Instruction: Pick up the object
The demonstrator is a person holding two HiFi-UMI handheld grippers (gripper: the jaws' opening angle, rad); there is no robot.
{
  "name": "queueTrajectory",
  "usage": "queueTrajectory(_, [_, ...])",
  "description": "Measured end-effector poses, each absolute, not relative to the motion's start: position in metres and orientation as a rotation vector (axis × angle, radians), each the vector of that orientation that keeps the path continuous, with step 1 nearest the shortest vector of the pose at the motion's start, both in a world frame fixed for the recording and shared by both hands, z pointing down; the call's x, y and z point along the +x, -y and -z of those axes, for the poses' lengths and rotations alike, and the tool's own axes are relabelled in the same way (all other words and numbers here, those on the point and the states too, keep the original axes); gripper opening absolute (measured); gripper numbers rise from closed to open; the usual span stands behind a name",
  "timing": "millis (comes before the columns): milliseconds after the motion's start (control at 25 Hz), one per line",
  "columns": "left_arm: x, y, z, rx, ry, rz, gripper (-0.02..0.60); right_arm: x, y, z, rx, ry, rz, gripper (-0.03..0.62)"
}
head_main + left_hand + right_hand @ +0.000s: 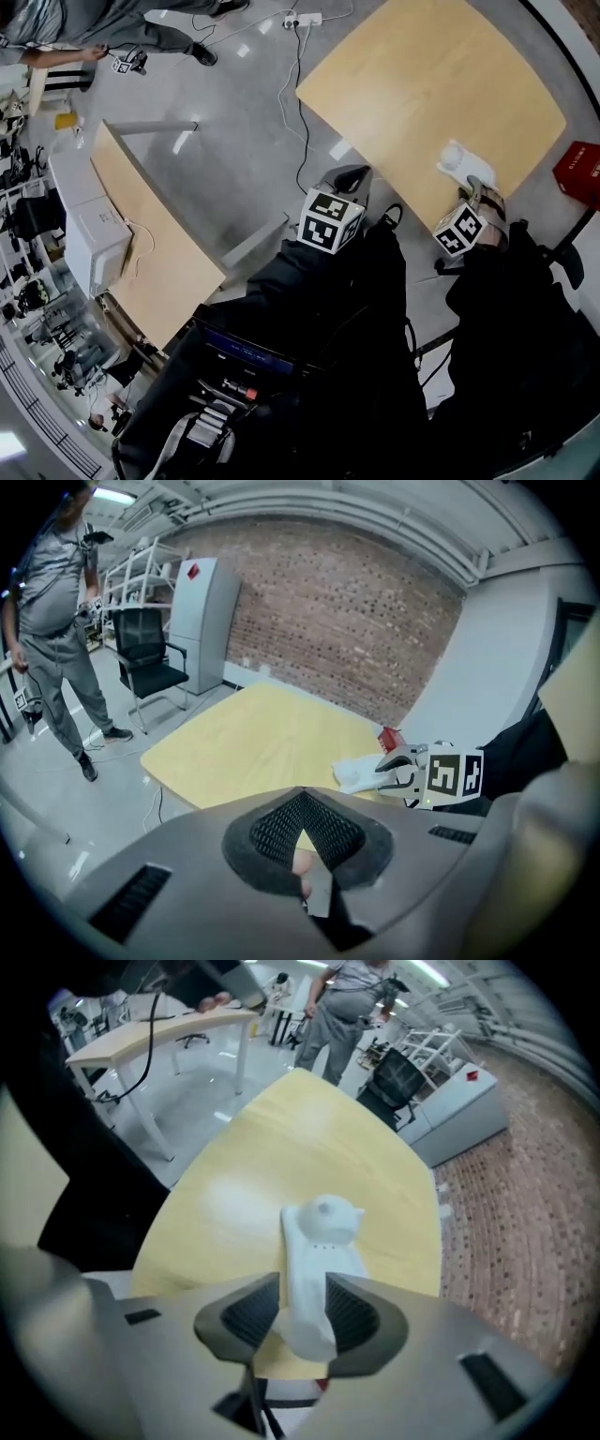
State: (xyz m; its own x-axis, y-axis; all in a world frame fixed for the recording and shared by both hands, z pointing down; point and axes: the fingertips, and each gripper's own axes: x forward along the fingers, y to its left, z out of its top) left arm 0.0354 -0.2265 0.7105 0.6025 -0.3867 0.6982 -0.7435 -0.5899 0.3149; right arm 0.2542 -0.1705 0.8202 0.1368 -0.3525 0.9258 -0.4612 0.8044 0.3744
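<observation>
- White object, just ahead of the right gripper: near end hidden under the gripper's head, seen from above.
- Red box, to that gripper's right: cut by the frame edge.

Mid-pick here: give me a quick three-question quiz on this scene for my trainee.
1. Fill in: the left gripper has its fingers ____, with nothing between them.
2. Which gripper has the white object between its fingers? A) left gripper B) right gripper C) neither
3. True or false: the white object lies on the floor.

Key: 1 together; 2 B; 3 false, it lies on the wooden table.
</observation>
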Motion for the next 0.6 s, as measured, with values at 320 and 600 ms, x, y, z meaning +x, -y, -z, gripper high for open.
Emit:
queueTrajectory(320, [0.035,0.234,-0.717,2.202,0.907,-0.784,-0.005,0.271,0.183,-0.847,0.562,1.266,0.169,0.192])
queueTrajectory(600, [0.029,0.231,-0.722,2.19,0.921,-0.777,-0.005,0.276,0.192,-0.85,0.568,1.145,0.328,0.192])
